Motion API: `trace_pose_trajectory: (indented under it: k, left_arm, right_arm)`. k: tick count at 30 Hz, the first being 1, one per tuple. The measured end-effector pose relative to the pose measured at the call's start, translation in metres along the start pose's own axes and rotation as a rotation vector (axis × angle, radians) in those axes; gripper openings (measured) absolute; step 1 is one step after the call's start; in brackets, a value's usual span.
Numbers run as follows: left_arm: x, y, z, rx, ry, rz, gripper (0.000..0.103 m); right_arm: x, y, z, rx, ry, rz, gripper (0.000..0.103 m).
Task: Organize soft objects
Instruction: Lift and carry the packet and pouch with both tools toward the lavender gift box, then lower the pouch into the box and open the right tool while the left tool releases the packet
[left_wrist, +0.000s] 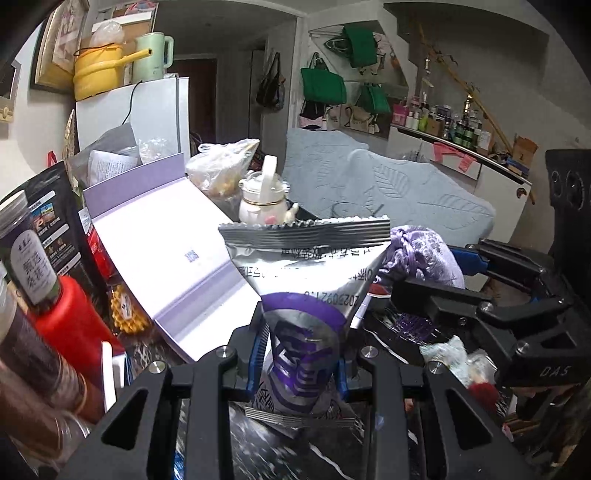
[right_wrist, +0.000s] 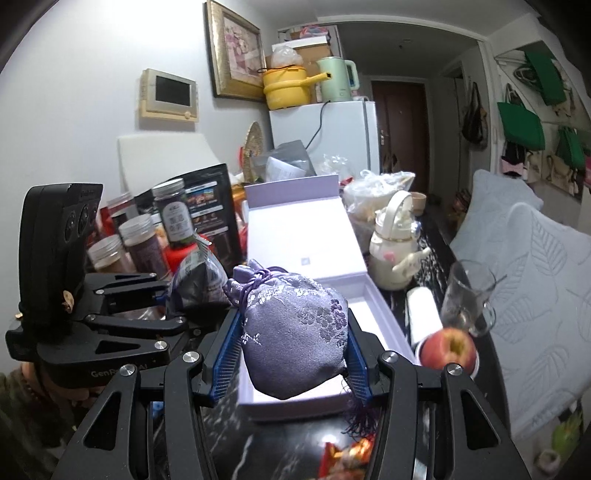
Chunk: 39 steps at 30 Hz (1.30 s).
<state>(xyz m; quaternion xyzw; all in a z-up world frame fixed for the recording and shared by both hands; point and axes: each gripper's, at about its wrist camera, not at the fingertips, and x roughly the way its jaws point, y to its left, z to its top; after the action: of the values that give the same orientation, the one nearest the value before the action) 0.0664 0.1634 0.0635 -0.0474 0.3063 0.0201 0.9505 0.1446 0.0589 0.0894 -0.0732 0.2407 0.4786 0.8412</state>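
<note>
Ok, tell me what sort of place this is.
Probably a small, lived-in flat's kitchen-living corner: a white fridge topped with a yellow pot and green kettle, a cluttered dark countertop, and tote bags hung on the wall.

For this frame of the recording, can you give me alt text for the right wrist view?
The right claw is shut on a lavender brocade drawstring pouch, holding it over the open lavender gift box on a cluttered dark table. At left, the left claw grips a silver-and-purple snack packet; a white teapot, a glass and an apple sit to the right.
</note>
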Motion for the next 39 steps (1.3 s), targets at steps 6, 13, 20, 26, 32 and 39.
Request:
trace_pose_trajectory:
  k: [6,13,20,26,32,39]
  left_arm:
    - [0.024,0.019,0.016,-0.013,0.016,0.034,0.030]
    - [0.058,0.045,0.032,-0.053,0.051,0.056,0.030]
    - [0.094,0.068,0.037,-0.095,0.100,0.094,0.030]
    - [0.130,0.088,0.037,-0.137,0.168,0.105,0.030]
    - [0.160,0.104,0.033,-0.173,0.236,0.119,0.030]
    - [0.188,0.116,0.026,-0.180,0.300,0.158,0.030]
  right_arm:
    - [0.028,-0.007,0.018,-0.030,0.015,-0.032,0.051]
    - [0.065,-0.021,0.033,-0.025,0.041,-0.051,0.051]
    - [0.101,-0.037,0.040,-0.030,0.076,-0.092,0.051]
    - [0.134,-0.047,0.042,-0.030,0.127,-0.098,0.051]
    - [0.170,-0.055,0.039,-0.026,0.194,-0.100,0.051]
    - [0.208,-0.066,0.029,-0.006,0.267,-0.096,0.051]
